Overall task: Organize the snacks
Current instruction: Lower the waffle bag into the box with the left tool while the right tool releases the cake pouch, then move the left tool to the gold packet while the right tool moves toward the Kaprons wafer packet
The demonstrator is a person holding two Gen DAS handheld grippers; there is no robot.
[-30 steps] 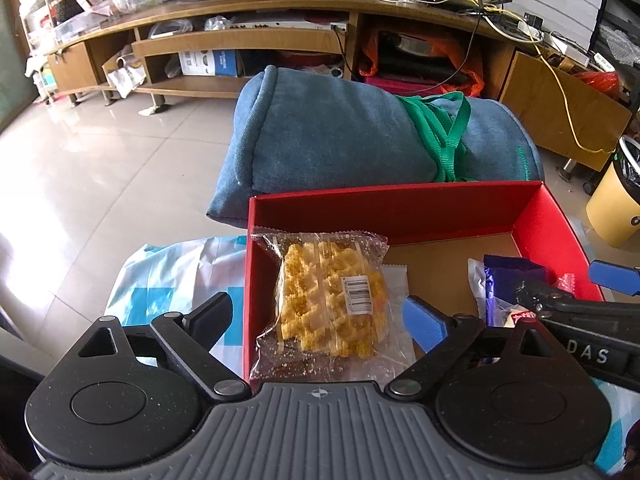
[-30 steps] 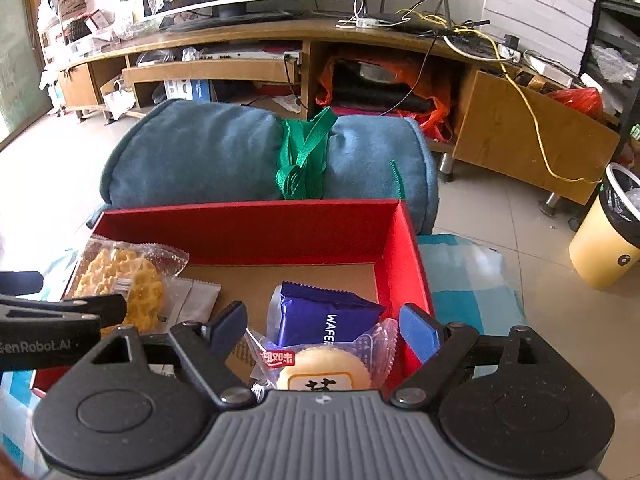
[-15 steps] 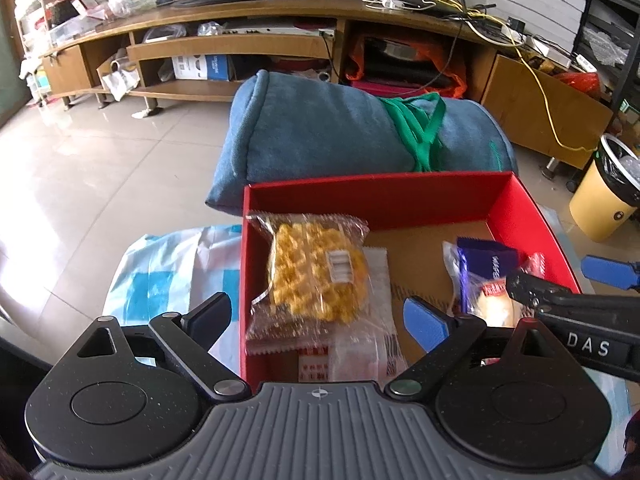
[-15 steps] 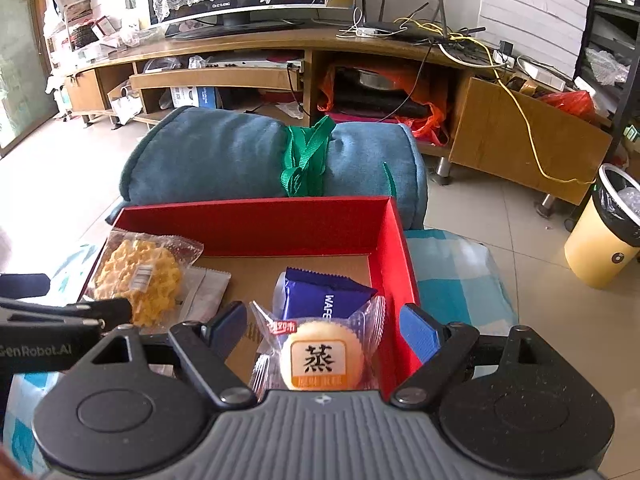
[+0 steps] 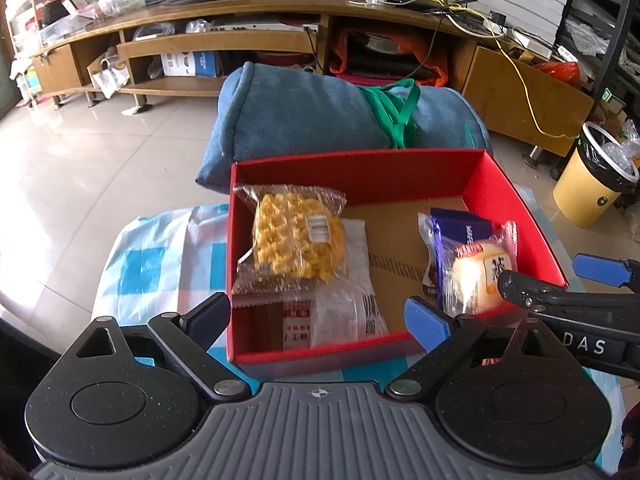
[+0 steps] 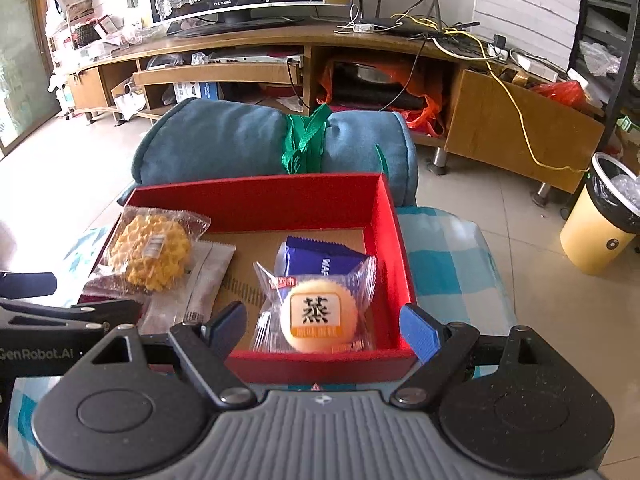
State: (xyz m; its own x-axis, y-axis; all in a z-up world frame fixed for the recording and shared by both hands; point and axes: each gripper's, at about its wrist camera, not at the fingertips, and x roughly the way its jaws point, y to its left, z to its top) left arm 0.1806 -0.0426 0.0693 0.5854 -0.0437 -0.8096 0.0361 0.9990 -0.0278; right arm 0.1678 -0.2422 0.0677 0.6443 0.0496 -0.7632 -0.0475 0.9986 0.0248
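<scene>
A red box (image 5: 360, 176) (image 6: 256, 202) sits on a blue checked cloth and holds the snacks. At its left lie a yellow honeycomb snack bag (image 5: 298, 236) (image 6: 150, 252) and a white flat packet (image 5: 344, 304) (image 6: 200, 280). At its right lie a blue wafer pack (image 5: 460, 228) (image 6: 320, 256) and a round wrapped cake (image 5: 476, 276) (image 6: 318, 316). My left gripper (image 5: 318, 316) is open and empty just in front of the box's near wall. My right gripper (image 6: 322, 326) is open and empty, in front of the cake.
A rolled blue cushion (image 5: 320, 120) with a green strap lies behind the box. A wooden TV stand (image 6: 280, 52) runs along the back. A yellow bin (image 6: 600, 220) stands at the right. The blue checked cloth (image 6: 452, 256) covers the surface around the box.
Both grippers have drawn back and up from the box, so more of it shows. The cake and the yellow bag lie where they were; both grippers stay open.
</scene>
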